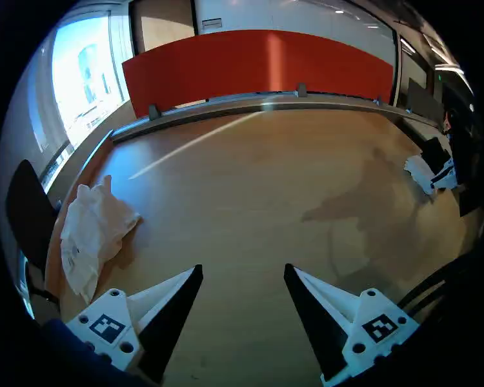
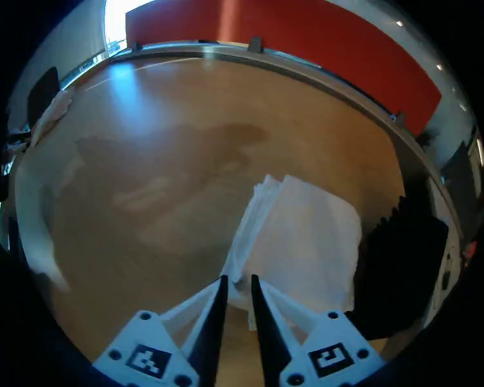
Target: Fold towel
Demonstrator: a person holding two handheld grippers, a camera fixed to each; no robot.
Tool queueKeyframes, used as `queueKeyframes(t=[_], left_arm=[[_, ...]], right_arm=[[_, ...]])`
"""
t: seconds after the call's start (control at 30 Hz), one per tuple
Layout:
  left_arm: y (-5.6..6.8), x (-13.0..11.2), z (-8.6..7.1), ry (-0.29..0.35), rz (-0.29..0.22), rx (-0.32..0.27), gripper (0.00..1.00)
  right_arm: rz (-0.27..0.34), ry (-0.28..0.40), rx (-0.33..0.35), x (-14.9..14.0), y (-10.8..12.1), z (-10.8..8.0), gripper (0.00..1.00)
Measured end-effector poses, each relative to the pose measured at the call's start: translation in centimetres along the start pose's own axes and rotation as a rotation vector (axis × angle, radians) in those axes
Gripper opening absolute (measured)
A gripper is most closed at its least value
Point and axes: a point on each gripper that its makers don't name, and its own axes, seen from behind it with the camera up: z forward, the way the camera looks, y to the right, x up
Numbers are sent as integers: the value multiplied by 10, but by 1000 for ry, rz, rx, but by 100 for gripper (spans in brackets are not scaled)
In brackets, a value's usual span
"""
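A folded white towel [image 2: 300, 251] lies flat on the wooden table [image 2: 164, 161], layered edges facing left. My right gripper [image 2: 239, 284] is down at its near edge, the jaws almost together with the towel's edge pinched between them. A crumpled white towel [image 1: 93, 232] sits in a heap near the table's left edge; in the right gripper view that crumpled towel [image 2: 51, 109] is small and far off at the left. My left gripper [image 1: 243, 274] hovers over bare table [image 1: 261, 193], open, with nothing between its fingers. In the left gripper view the folded towel [image 1: 423, 171] is at the far right.
A red partition [image 1: 261, 64] with a metal rail runs along the table's far edge. A black chair back [image 1: 26, 213] stands beyond the left edge. A dark object [image 2: 400, 271] lies right beside the folded towel. Bright windows are at the left.
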Motion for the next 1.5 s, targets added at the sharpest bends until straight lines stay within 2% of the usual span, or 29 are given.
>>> queueKeyframes(t=[0.03, 0.1, 0.23, 0.37, 0.43, 0.5, 0.57, 0.8, 0.97, 1.27, 1.5], left_arm=[[0, 0, 0, 0, 0, 0, 93], [-1, 0, 0, 0, 0, -1, 93], [-1, 1, 1, 1, 2, 0, 94], [-1, 2, 1, 3, 3, -1, 94], [-1, 3, 1, 5, 3, -2, 93], [0, 3, 1, 6, 2, -3, 94], [0, 3, 0, 7, 1, -3, 93], [-3, 6, -1, 17, -7, 0, 94], [-5, 10, -1, 27, -20, 0, 93], [-6, 19, -3, 47, -33, 1, 93], [-6, 27, -4, 64, -31, 4, 93]], right_arm=[[-1, 2, 3, 0, -1, 0, 46], [-3, 4, 8, -1, -4, -1, 50], [-2, 9, 16, -2, -7, -3, 68], [6, 13, 18, -2, -9, -4, 70], [11, 19, 22, -1, -11, -5, 80], [16, 24, 23, 0, -12, -5, 96], [20, 30, 20, 1, -12, -6, 100], [31, 48, 5, 5, -14, -11, 100], [54, 97, -16, 19, -16, -20, 100], [127, 252, -73, 56, -18, -46, 100], [215, 399, -113, 86, -15, -68, 100]])
